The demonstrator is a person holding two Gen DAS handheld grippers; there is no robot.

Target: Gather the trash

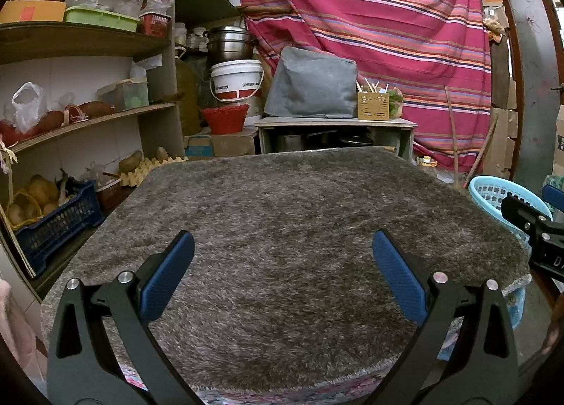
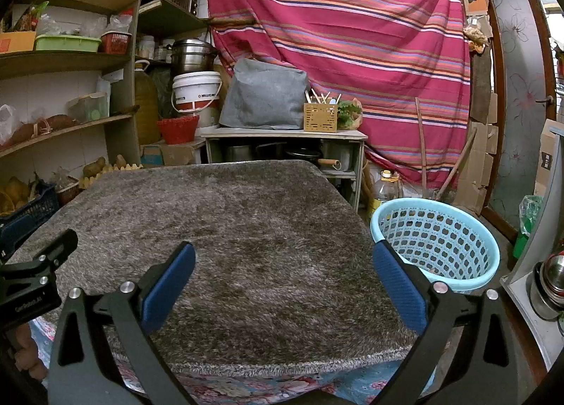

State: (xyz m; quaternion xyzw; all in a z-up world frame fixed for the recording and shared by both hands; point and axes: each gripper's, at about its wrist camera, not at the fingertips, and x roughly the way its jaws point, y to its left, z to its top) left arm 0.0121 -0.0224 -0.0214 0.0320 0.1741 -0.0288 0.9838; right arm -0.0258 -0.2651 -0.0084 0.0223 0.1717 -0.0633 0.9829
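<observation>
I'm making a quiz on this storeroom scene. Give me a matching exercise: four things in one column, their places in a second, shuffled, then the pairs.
Things:
1. laundry basket
2. white bucket
3. chopstick holder
4. egg tray

Places:
A. on the low cabinet, beside the grey cover
B. on the floor, right of the shaggy grey rug
C. under the steel steamer pot
D. behind the rug's far left corner, by the shelves

Pairs: 1-B, 2-C, 3-A, 4-D
</observation>
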